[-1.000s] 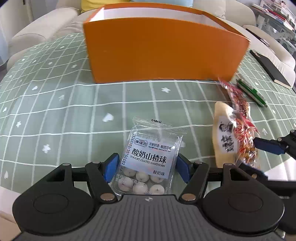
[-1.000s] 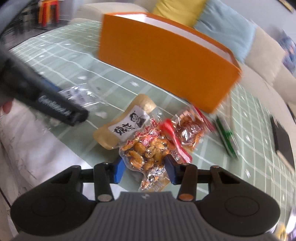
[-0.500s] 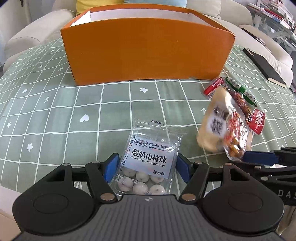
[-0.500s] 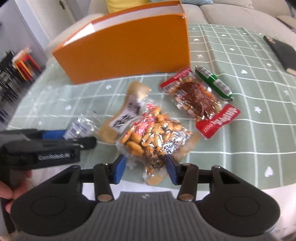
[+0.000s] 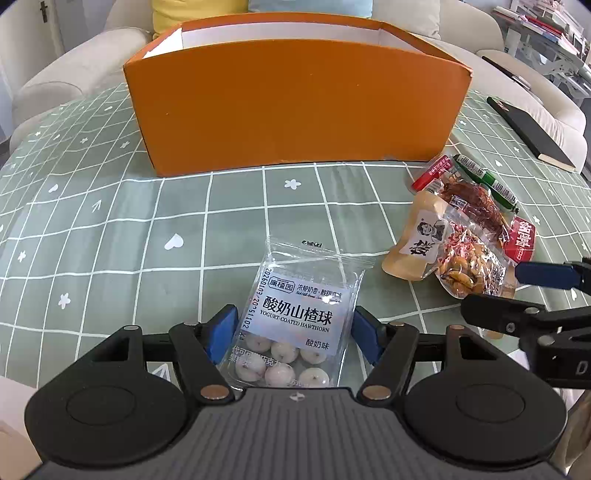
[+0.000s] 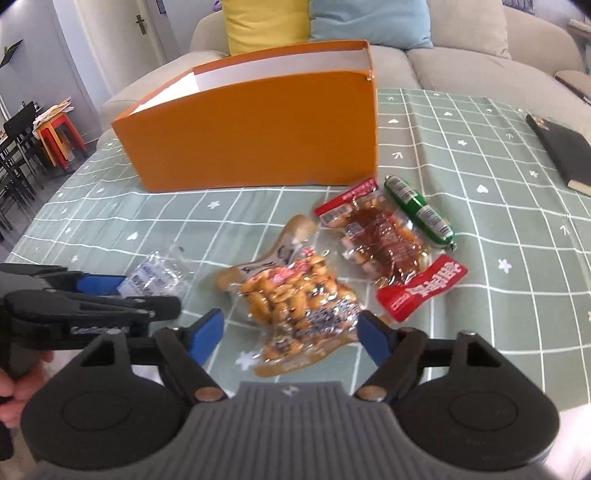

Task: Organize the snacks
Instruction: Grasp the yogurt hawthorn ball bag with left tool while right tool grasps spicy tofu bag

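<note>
A clear bag of yogurt-coated hawthorn balls (image 5: 295,317) lies flat on the green checked tablecloth (image 5: 110,221). My left gripper (image 5: 293,332) is open, one blue pad on each side of the bag, which is not squeezed. My right gripper (image 6: 290,334) has its jaws opening. The peanut bag (image 6: 295,302) rests on the cloth between its pads, which stand clear of it. A beige packet with a face label (image 6: 291,236) lies partly under the peanuts. A red meat snack (image 6: 388,243) and a green sausage (image 6: 421,210) lie just beyond. The open orange box (image 5: 295,110) stands behind them all.
A black notebook (image 5: 528,133) lies at the table's far right. A beige sofa with yellow and blue cushions (image 6: 332,22) sits behind the box. The table's near edge runs just under both grippers. A hand (image 6: 11,387) holds the left gripper (image 6: 92,295) at the lower left.
The right gripper's jaws have spread apart and let go of the peanut bag, which now rests on the cloth. That gripper has rolled level. The left gripper and its bag stay as they were.
</note>
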Motion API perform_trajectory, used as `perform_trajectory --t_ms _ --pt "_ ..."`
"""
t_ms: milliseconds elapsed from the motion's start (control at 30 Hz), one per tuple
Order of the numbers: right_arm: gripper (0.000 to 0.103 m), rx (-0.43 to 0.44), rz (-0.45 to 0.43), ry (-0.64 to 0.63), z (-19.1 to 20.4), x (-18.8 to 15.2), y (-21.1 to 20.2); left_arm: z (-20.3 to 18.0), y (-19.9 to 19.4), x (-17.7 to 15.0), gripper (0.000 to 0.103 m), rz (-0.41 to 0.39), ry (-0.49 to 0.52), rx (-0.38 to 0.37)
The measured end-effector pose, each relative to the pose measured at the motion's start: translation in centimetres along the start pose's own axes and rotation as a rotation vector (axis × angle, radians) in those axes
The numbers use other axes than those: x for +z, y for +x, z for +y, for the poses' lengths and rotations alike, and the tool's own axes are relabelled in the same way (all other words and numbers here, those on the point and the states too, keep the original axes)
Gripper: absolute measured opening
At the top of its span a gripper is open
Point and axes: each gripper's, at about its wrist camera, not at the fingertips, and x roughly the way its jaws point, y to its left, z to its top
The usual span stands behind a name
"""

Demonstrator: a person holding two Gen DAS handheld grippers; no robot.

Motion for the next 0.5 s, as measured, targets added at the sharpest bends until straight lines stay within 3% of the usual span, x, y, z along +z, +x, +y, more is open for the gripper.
perform_trajectory --t_ms 267,500 --pt "0.090 0.017 -0.045 -0.207 1.0 -0.6 0.8 0.2 -0.1 -0.1 0.077 -0.008 0.001 -0.018" --pt "0.087 0.002 -0.071 -0.273 1.3 0.4 2.5 0.2 0.0 -0.1 0.077 -0.017 0.015 -0.016"
